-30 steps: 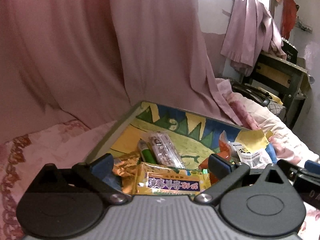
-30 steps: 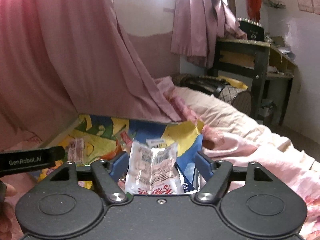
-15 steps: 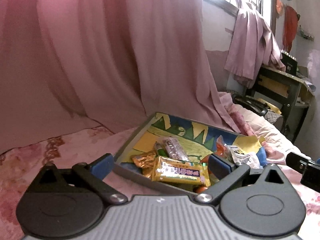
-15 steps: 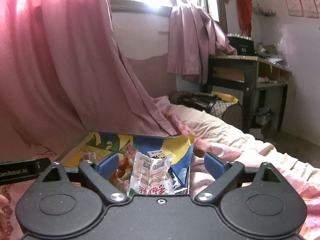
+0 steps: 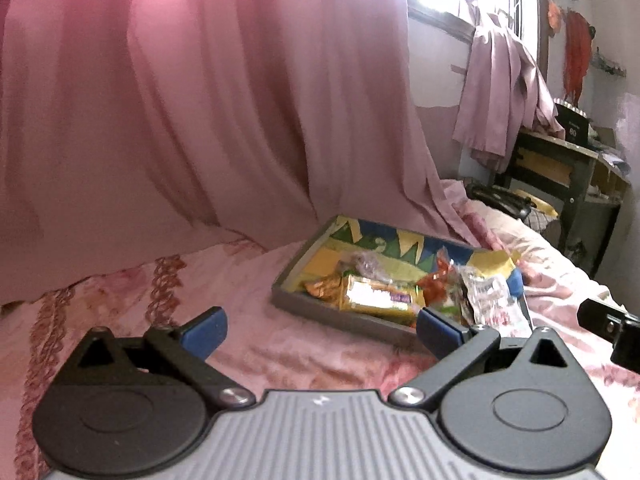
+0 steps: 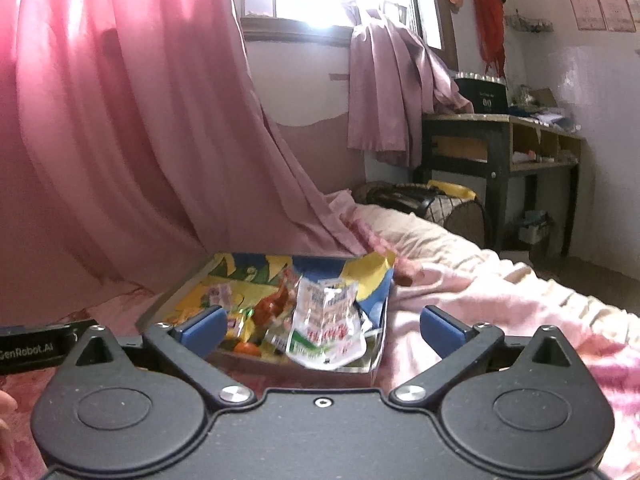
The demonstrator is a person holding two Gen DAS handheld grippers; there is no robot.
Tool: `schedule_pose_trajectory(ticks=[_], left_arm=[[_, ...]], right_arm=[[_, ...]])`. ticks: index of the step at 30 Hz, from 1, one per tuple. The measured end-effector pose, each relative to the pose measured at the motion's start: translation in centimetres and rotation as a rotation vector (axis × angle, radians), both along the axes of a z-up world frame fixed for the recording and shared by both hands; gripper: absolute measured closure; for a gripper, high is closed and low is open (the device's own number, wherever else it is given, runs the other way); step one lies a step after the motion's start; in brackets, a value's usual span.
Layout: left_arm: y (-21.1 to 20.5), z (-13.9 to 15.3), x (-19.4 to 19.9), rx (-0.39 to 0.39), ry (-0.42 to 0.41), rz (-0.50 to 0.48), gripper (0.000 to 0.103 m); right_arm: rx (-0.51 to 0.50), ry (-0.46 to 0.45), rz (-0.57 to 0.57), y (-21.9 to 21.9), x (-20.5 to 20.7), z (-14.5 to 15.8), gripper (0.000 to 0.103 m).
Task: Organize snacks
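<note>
Several snacks (image 5: 380, 294) are lying heaped in the tray (image 5: 320, 312) on the bed. Both the left gripper (image 5: 320, 324) and the right gripper (image 6: 320, 326), its jaws opening, are staying empty before the tray. The white pouch (image 6: 326, 322) is leaning at the tray's near corner and may be slipping out.

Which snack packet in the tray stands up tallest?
The clear packet with red lettering, propped up at the tray's right end. The yellow bar and orange wrappers lie low beside it.

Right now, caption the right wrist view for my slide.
Right gripper opening, fingers empty, before a snack-filled tray on the pink bedspread.
</note>
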State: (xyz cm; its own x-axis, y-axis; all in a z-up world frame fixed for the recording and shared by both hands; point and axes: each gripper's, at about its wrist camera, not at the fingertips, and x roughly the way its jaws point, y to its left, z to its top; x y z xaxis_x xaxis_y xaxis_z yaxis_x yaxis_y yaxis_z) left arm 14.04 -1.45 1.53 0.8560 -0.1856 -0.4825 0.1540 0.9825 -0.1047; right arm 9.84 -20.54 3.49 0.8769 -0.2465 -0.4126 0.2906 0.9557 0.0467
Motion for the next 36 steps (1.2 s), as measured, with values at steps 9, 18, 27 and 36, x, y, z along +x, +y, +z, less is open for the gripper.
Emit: schedule_pose_trajectory(ticks=[9, 18, 27, 36], left_arm=[[1.2, -0.2, -4.2, 0.038, 0.010, -0.007, 0.000], [2.3, -0.5, -6.0, 0.036, 0.026, 0.004, 0.000], [2.7, -0.9, -6.2, 0.033, 0.046, 0.011, 0.000], [2.7, -1.0, -6.2, 0.037, 0.051, 0.013, 0.000]], right_arm=[[0.034, 0.042, -0.014, 1.0, -3.8, -0.3, 0.001], [0.028, 0.090, -0.025, 1.6, -5.5, -0.9, 0.001], [0.027, 0.109, -0.020, 1.9, -6.0, -1.3, 0.001], [0.036, 0.119, -0.024, 1.8, -6.0, -1.5, 0.001]])
